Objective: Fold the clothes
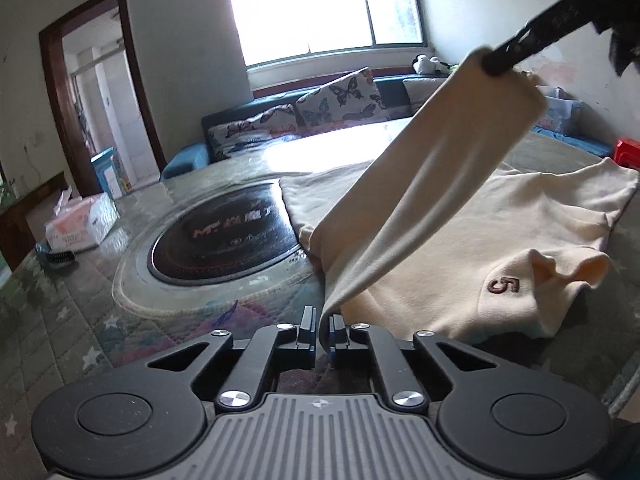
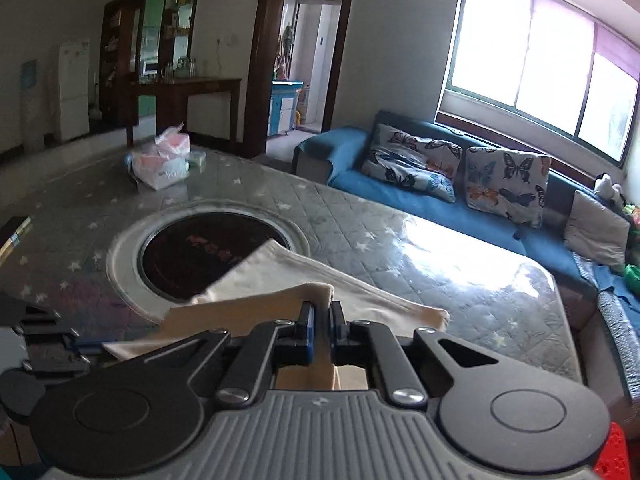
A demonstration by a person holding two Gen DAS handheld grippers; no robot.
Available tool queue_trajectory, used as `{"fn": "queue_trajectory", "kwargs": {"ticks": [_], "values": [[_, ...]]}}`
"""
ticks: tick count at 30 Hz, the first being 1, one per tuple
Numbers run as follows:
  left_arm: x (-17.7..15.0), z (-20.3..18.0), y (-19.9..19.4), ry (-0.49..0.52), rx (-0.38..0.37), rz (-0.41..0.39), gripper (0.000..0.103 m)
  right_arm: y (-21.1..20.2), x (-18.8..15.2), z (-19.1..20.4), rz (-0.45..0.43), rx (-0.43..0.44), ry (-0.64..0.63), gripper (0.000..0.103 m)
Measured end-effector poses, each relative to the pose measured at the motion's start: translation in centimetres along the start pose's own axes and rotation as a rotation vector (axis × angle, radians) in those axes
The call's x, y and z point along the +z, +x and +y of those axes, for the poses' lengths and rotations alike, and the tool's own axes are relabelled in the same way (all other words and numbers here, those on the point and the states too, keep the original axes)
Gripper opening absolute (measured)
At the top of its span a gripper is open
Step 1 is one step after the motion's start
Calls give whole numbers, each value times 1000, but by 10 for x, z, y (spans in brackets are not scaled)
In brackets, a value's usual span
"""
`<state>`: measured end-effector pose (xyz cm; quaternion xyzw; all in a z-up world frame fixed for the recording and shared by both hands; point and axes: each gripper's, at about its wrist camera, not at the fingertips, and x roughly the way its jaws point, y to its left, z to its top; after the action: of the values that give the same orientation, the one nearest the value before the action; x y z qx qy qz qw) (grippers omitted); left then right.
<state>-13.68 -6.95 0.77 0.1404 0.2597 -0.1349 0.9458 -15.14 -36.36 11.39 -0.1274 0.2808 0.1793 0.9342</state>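
A cream shirt with a brown "5" on it lies flat on the table at the right of the left wrist view. One long sleeve is lifted off it and stretched taut in the air. My left gripper is shut on the sleeve's near, lower end. The sleeve's far end is pinched by my right gripper, held high at the upper right. In the right wrist view the right gripper is shut on a fold of the cream cloth, which hangs down towards the table.
The table has a quilted star-pattern cover under a glossy sheet, with a round black hotplate set in its middle, just left of the shirt. A tissue pack sits at the far left. A blue sofa with butterfly cushions runs behind the table.
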Motion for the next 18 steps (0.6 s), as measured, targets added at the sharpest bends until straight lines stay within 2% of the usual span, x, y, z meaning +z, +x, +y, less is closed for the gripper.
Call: {"fn": "queue_trajectory", "kwargs": {"ticks": [6,9,14,18], "values": [[-6,2,-5,36,-37,14,5,26,-37,-5,141,-19,57,6],[-8,7,-6,31,-73,36,8,33,-50,-6,181,-18,83,8],[2,25,-13,-21,-129,62,10,34,-54,-13,185,-37,91,13],[21,37,-10,-77,-151,49,10,34,-55,-11,178,-3,88,16]]}}
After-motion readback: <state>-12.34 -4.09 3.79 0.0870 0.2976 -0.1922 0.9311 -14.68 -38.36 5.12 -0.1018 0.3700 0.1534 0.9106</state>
